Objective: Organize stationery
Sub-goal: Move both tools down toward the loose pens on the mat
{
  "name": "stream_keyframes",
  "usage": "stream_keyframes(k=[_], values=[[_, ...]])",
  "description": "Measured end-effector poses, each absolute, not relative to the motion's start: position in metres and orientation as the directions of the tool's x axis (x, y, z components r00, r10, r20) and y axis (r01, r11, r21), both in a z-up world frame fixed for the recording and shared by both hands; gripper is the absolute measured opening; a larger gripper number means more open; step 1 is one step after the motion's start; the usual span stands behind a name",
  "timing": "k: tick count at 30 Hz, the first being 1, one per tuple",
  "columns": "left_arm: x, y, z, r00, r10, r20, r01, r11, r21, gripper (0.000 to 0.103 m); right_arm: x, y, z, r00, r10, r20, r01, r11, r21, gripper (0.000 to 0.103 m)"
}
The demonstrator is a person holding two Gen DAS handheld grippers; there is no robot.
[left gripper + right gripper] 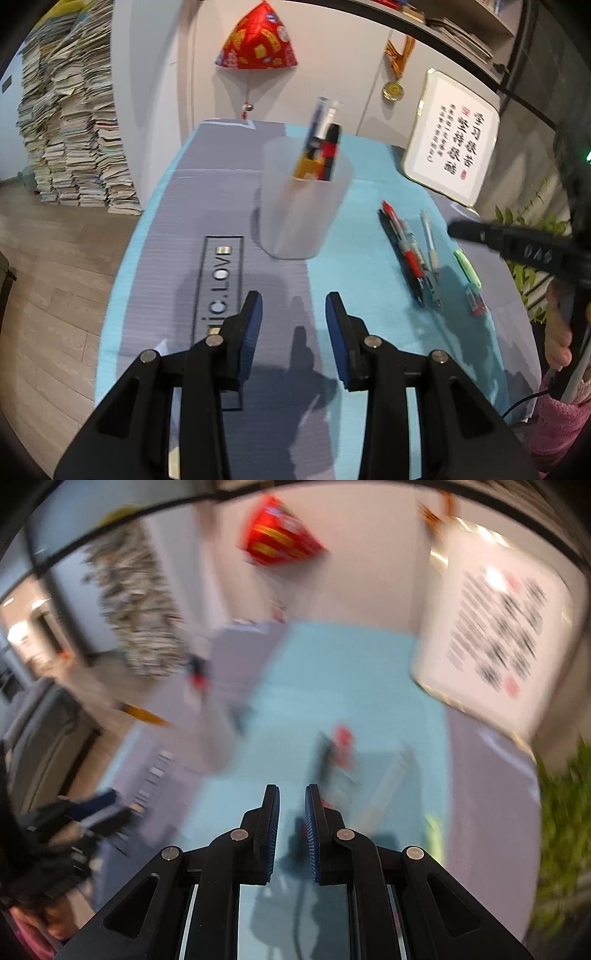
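My table stretches ahead of my left tool, under a cloth of grey and light-blue bands. Straight ahead stands the frosted cup, pens upright inside. Off to the right of it lie a black pen and red pen side by side, then a white pen, then a green highlighter nearest the right edge

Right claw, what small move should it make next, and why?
Probably open the right claw and lower it over the red pen: its jaws are nearly shut and empty, and several pens lie loose beside the cup holding others.
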State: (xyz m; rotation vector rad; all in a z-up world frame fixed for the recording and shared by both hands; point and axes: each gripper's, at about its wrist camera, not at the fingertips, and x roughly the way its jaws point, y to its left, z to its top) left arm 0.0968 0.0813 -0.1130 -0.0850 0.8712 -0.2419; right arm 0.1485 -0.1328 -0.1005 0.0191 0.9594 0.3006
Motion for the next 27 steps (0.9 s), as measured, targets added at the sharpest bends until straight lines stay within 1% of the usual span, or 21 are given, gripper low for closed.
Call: stream_keyframes(k=[3,7,15,21,24,27], values=[[0.096,0.067,-0.114,0.609,-0.255,-0.751,0.206,0.965,-0.161,0.034,0.143,-0.17,-0.123,0.496,0.23,-0.837,-0.137,0.973,0.186,0.013],[0.097,0.04,-0.119,0.585,-0.267,-0.766,0.251,0.957,-0.142,0.035,0.131,-0.198,-0.141,0.477,0.234,-0.847,-0.076,0.971,0.226,0.013],[0.108,-0.015,-0.133,0.52,-0.298,-0.801,0.324,0.936,-0.138,0.035,0.115,-0.2,-0.152,0.463,0.295,-0.836,-0.117,0.955,0.273,0.013],[0.117,-0.045,-0.145,0.488,-0.273,-0.829,0.359,0.929,-0.095,0.035,0.114,-0.204,-0.156,0.459,0.321,-0.828,-0.123,0.946,0.299,0.013],[0.122,-0.051,-0.152,0.474,-0.259,-0.842,0.36,0.929,-0.083,0.035,0.113,-0.205,-0.156,0.461,0.331,-0.824,-0.132,0.943,0.305,0.013],[0.129,-0.052,-0.157,0.462,-0.262,-0.847,0.337,0.936,-0.106,0.035,0.112,-0.203,-0.154,0.464,0.345,-0.816,-0.15,0.938,0.312,0.013]])
